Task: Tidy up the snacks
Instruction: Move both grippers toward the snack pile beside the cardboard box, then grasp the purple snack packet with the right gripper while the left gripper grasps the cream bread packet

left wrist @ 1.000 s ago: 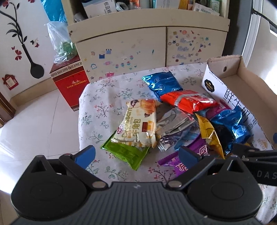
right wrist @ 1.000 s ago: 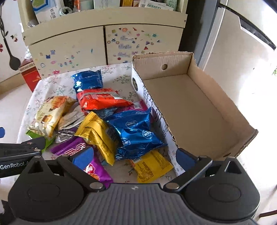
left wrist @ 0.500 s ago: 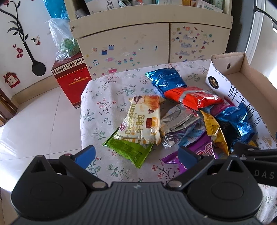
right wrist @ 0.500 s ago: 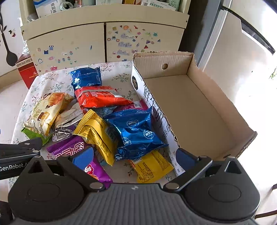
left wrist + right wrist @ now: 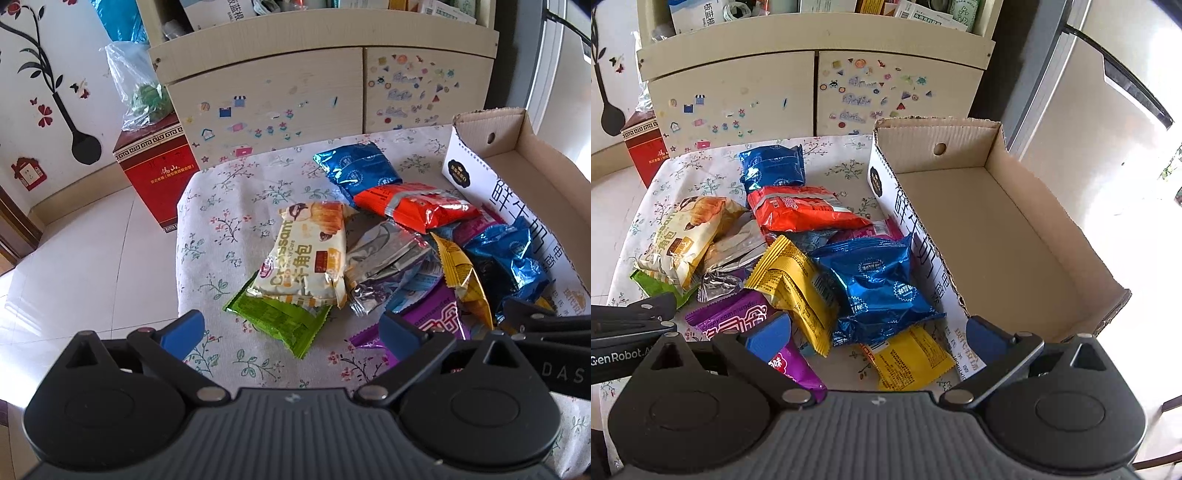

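Several snack packets lie piled on a flowered tablecloth [image 5: 229, 229]. A cream croissant packet [image 5: 306, 254] lies on a green packet [image 5: 280, 321]. Beside them are a silver packet [image 5: 388, 258], an orange-red packet [image 5: 413, 206], blue packets [image 5: 358, 166] [image 5: 882, 284], yellow packets [image 5: 798, 284] [image 5: 912, 358] and a purple packet [image 5: 738, 321]. An empty cardboard box [image 5: 997, 229] stands on the right. My left gripper [image 5: 291, 328] is open above the green packet. My right gripper [image 5: 879, 332] is open above the front blue and yellow packets, by the box wall.
A cream cabinet [image 5: 295, 81] with stickers stands behind the table. A red box [image 5: 155, 173] with a plastic bag [image 5: 136, 88] on it sits on the tiled floor at left. A glass door [image 5: 1108, 92] is at right.
Both grippers have drawn slightly nearer and higher over the pile, so the packets sit a little lower in view. Nothing was taken hold of.
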`<state>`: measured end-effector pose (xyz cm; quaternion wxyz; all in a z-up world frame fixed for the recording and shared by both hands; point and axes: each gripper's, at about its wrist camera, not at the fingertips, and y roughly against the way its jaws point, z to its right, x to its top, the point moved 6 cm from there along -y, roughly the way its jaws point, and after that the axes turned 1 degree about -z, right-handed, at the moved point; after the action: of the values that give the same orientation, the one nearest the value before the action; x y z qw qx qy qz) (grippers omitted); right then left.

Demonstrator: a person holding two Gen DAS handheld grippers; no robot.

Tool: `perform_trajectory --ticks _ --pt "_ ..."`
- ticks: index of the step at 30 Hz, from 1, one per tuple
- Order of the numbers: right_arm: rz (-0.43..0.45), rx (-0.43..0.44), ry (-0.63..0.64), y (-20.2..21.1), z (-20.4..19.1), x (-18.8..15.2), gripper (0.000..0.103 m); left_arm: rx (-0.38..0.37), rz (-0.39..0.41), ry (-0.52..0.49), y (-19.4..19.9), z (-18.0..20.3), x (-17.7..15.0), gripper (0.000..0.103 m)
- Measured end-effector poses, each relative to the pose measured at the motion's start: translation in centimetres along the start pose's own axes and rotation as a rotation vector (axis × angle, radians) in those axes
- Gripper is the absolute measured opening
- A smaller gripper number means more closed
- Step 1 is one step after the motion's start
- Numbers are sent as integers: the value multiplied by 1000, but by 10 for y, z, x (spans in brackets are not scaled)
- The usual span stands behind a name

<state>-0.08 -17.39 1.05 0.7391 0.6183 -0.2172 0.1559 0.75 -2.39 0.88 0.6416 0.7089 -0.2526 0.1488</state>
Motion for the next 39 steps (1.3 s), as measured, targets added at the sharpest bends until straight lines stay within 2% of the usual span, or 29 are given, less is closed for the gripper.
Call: perform_trajectory --ticks 25,28,32,39 --pt "14 -8 19 3 1 -2 103 -4 26 -37 3 5 -2 98" --pt "18 16 9 4 4 -2 103 -26 34 -33 5 5 0 98" --pt "27 96 -25 8 9 -1 103 -75 60 19 10 -5 9 99" --pt "43 216 -107 13 23 2 103 -90 95 94 11 -31 27 99"
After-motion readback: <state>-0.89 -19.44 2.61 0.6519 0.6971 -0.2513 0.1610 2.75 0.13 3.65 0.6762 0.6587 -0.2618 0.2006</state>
